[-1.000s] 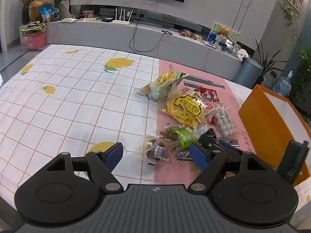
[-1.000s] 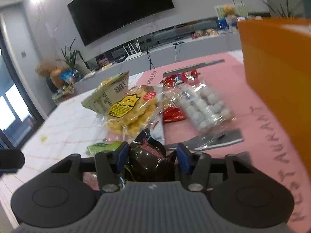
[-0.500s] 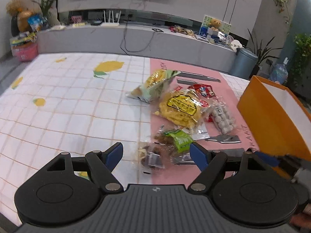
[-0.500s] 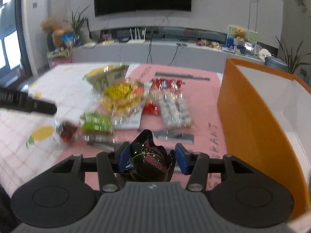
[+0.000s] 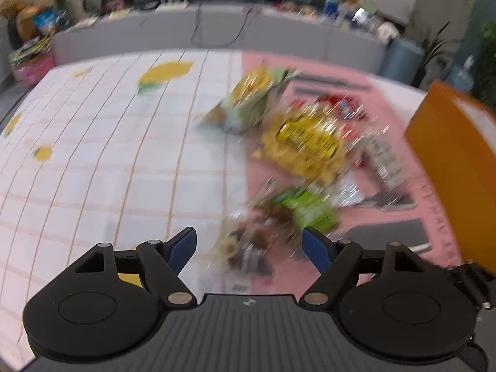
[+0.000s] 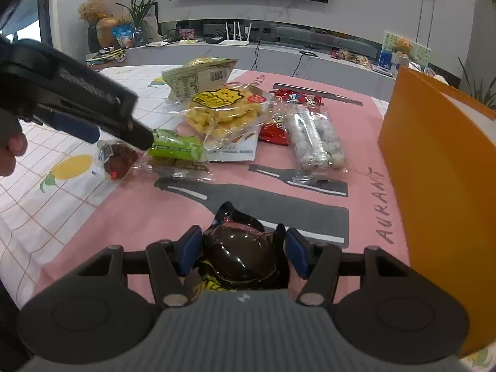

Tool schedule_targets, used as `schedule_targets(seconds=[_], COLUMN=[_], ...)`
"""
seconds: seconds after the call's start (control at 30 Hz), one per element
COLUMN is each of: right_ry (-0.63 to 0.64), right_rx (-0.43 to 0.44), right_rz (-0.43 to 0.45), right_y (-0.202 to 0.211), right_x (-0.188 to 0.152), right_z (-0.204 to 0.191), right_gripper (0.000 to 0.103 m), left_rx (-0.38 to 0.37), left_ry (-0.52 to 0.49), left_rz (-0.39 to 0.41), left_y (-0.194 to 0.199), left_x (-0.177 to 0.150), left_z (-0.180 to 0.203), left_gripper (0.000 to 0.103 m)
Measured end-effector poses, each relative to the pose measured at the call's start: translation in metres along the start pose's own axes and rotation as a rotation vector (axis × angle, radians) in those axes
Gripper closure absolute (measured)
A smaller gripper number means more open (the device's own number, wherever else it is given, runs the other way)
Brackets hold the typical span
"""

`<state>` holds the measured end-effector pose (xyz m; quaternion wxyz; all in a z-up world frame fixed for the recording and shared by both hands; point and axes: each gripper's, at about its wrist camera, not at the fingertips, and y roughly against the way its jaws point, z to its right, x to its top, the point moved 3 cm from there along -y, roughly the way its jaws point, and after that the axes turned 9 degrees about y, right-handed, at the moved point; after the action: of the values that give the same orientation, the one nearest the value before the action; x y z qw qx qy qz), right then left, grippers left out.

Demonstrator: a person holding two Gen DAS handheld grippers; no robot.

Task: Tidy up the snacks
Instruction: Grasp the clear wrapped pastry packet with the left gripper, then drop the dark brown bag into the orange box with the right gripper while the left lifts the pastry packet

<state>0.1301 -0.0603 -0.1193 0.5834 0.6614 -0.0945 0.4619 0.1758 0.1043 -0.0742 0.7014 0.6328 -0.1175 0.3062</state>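
Note:
My right gripper (image 6: 243,246) carries a shiny dark brown snack packet (image 6: 238,254) above the pink placemat (image 6: 139,217). Its jaws are opening, with the pads still against the packet. The orange box (image 6: 434,170) stands close on its right. My left gripper (image 5: 248,235) is open and hangs over a clear packet of brown snacks (image 5: 248,248) beside a green packet (image 5: 310,207); this view is blurred. In the right wrist view the left gripper (image 6: 121,142) reaches in from the left, fingertips at the brown packet (image 6: 121,158) and the green packet (image 6: 176,148).
A yellow puffs bag (image 6: 226,111), a pale green bag (image 6: 198,77), a red packet (image 6: 272,133) and a pack of white balls (image 6: 313,139) lie on the placemat. A lemon-print tablecloth (image 5: 108,155) covers the table's left part. A hand (image 6: 9,152) holds the left gripper.
The left gripper has sunk towards the brown and green packets, still open. The right gripper has rolled level, swung towards the orange box with the dark packet, and its jaws have widened a little.

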Motion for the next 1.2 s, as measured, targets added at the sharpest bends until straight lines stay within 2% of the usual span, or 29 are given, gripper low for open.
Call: schedule_targets(seconds=[0.17,0.27,0.33,0.4,0.53,0.77,0.93,1.07,1.2], right_ry=[-0.005,0.001,0.005,0.016,-0.006,-0.036,-0.122,-0.166,-0.207], right_rx=[0.000,-0.003,-0.005,-0.003,0.002,0.005,0.013,-0.010,-0.070], right_rz=[0.011,0.018,0.019,0.019,0.028,0.099,0.179,0.250,0.282], right_y=[0.001,0.001,0.002,0.003,0.005,0.027,0.061,0.094,0.124], right_x=[-0.001,0.000,0.000,0.001,0.004,0.019,0.039,0.057,0.062], right_z=[-0.001,-0.002,-0.004,-0.005,-0.002,0.004,0.026,0.054,0.091], right_gripper=[0.046,0.049,0.050,0.050,0.051,0.051,0.051,0.051,0.051], left_rx=[-0.003,0.019,-0.004,-0.005,0.018,0.005,-0.023,-0.089,-0.166], left_ry=[0.000,0.015,0.041,0.059,0.073,0.213,0.193,0.189,0.119], left_rz=[-0.019,-0.004,-0.032,-0.061,-0.033,0.002,0.083,0.127,0.148], left_y=[-0.001,-0.003,-0.006,-0.006,-0.002,0.022,0.050,0.071,0.091], left_x=[-0.007,-0.006,-0.006,-0.007,-0.006,0.004,0.015,0.021,0.021], left_z=[-0.006,-0.008,-0.010,-0.012,-0.016,-0.039,-0.040,-0.033,-0.006], left_gripper=[0.012,0.018,0.037,0.039,0.046,0.046,0.046,0.046,0.046])
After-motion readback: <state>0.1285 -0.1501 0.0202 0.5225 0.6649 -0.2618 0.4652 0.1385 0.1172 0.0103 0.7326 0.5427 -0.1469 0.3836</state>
